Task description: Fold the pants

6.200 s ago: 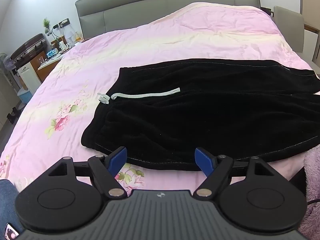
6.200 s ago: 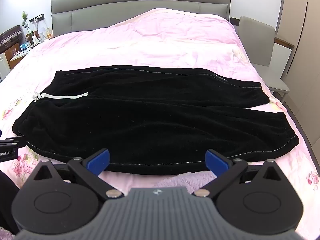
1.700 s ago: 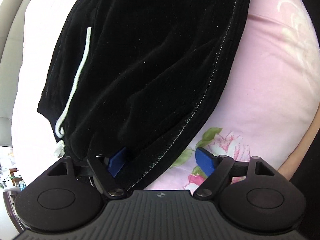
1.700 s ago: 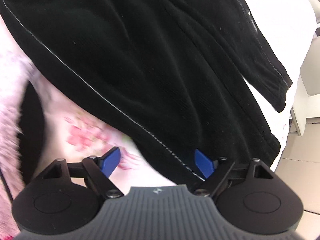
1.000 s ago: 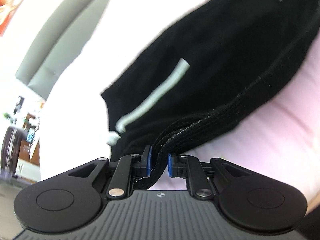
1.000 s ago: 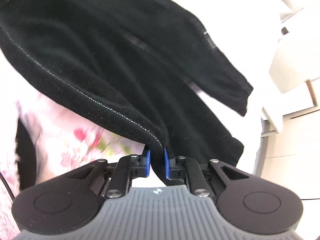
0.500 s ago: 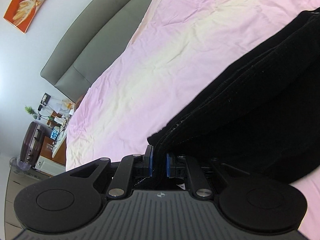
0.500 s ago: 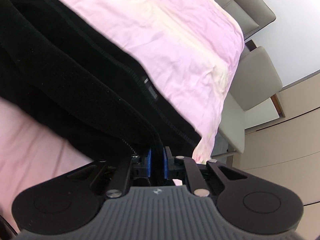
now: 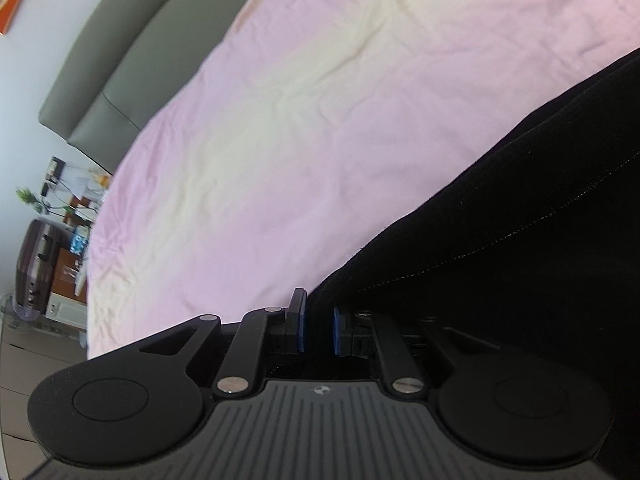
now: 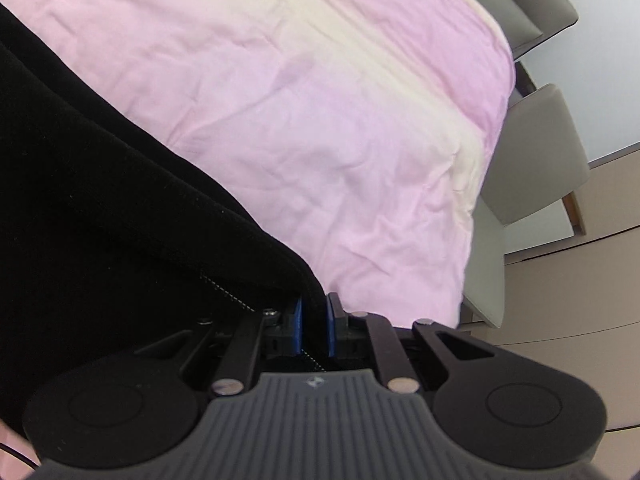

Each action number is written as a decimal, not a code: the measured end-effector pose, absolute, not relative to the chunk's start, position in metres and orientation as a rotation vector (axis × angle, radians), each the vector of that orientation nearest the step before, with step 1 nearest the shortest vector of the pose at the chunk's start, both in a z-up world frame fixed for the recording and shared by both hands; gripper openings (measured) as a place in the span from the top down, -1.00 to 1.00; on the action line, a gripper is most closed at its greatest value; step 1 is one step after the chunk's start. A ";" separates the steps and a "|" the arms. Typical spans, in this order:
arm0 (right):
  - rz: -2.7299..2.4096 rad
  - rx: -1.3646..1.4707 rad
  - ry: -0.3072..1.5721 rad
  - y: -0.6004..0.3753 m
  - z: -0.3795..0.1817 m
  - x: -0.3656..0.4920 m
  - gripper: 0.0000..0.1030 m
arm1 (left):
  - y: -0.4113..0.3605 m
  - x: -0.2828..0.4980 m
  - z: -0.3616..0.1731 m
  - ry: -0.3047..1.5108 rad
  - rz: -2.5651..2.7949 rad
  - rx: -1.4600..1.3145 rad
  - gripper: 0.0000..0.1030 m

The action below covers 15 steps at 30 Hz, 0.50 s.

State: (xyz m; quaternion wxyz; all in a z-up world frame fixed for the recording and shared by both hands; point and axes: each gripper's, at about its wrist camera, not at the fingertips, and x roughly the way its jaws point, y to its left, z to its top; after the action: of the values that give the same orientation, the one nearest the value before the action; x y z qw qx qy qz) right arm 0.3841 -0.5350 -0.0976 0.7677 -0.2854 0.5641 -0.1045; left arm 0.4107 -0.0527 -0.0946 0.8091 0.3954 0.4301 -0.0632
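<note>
The black pants [image 9: 520,248] lie on the pink bedspread [image 9: 320,120]. My left gripper [image 9: 318,330] is shut on the waist-end edge of the pants, with the fabric pinched between the blue pads [image 9: 299,328]. My right gripper [image 10: 314,326] is shut on the leg-end edge of the pants [image 10: 100,208], fabric between its blue pads [image 10: 331,328]. In both views the carried edge sits over the far side of the garment, close to the bedspread [image 10: 320,100]. The drawstring is hidden.
A grey headboard [image 9: 132,52] stands at the far end of the bed. A cluttered bedside table [image 9: 60,216] is to the left. A beige chair [image 10: 532,152] stands by the bed's right side, near a wardrobe front [image 10: 580,280].
Both grippers closed on the near edge of the pants, lifted it and carried it away over the garment toward the far edge. In the last half second they moved a little farther and lower.
</note>
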 end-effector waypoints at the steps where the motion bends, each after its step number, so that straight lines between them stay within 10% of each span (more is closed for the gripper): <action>1: -0.222 -0.619 1.239 -0.535 -0.108 0.387 0.90 | -0.053 0.414 -0.103 0.932 -0.139 0.845 0.72; 10: -0.195 -0.618 1.277 -0.538 -0.132 0.400 0.84 | -0.058 0.423 -0.129 0.941 -0.156 0.875 0.66; 15: -0.291 -0.567 1.222 -0.545 -0.110 0.396 0.39 | -0.046 0.424 -0.094 0.868 -0.141 0.788 -0.26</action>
State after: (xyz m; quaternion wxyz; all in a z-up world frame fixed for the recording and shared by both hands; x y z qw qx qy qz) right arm 0.3955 -0.5446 -0.1100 0.7719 -0.2615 0.5636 -0.1343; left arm 0.4237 -0.0463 -0.0943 0.8307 0.3714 0.4094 -0.0667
